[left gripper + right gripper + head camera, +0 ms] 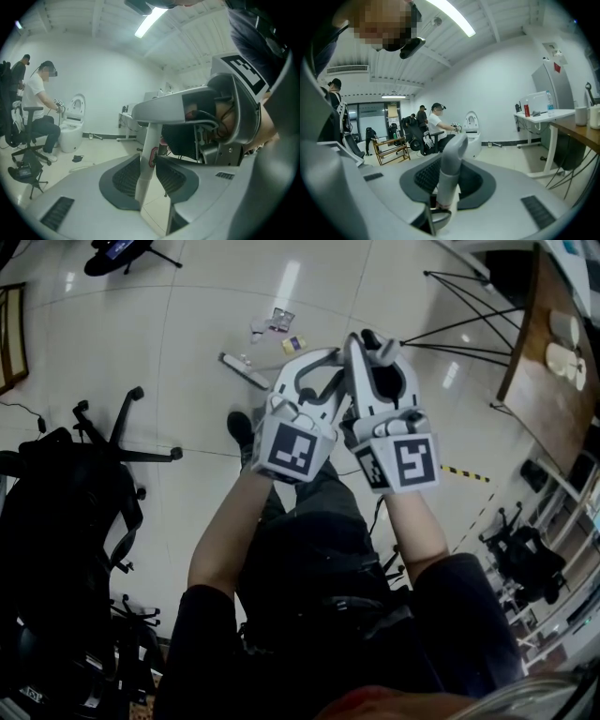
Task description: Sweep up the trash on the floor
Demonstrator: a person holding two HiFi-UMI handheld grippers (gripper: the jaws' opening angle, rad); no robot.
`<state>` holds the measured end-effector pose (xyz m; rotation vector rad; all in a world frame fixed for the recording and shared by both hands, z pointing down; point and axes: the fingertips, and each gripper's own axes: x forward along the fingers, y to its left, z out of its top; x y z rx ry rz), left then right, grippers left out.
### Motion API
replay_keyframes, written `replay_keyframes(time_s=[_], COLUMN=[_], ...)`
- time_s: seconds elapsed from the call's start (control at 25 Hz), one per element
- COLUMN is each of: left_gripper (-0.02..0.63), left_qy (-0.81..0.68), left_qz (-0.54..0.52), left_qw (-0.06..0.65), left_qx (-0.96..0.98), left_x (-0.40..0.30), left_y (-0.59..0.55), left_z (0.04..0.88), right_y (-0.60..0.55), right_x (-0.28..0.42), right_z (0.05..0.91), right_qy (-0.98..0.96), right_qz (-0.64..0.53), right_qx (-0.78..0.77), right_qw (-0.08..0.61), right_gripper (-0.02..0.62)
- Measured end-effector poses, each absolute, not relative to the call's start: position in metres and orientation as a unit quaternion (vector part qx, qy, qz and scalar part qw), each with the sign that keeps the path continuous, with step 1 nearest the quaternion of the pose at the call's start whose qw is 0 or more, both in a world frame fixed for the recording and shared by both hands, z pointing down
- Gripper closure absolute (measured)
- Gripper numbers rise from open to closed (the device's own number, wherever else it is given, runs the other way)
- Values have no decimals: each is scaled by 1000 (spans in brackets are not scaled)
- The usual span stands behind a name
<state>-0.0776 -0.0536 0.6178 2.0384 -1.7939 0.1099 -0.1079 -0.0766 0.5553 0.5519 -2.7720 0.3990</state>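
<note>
Both grippers are up in front of the person, side by side and nearly touching, arms stretched out over the glossy floor (187, 324). The left gripper (147, 176) has its jaws drawn in narrow, with the dark ribbed pads pressing on a slim white handle (149, 145) that has a red mark on it. The handle rises between the pads towards the grey body of the other tool just above. Over to the right gripper (449, 180): same story, jaws narrow and clamped on a pale grey shaft, whose rounded top end (457, 143) stands clear above the pads. It looks like one handle shared by the two, right above left, though no view shows its whole length. Now the trash (277, 322): a small scatter of wrappers and scraps on the tiles, out ahead of the grippers and well apart from them, with a little yellow piece (293, 344) just beside it. A pale bar (244, 371) lies on the floor close to that litter, and I cannot tell whether it joins the handle. The person's dark shoe (240, 427) is planted short of it. A black office chair (112, 442) stands off to the left, and a brown table (539, 362) at the right edge.
</note>
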Motion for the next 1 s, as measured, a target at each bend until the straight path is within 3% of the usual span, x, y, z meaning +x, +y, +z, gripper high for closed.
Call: replay_keyframes(time_s=[1.0], left_gripper=[513], left_qy=[-584], left_qz=[86], left_qw=[150], left_qx=[793], left_x=[-34], left_y=[-79], left_z=[588], right_y=[-98], right_x=[-64], right_z=[523], right_qy=[-956], right_qz=[123], right_qx=[239], right_qw=[119], right_gripper=[509])
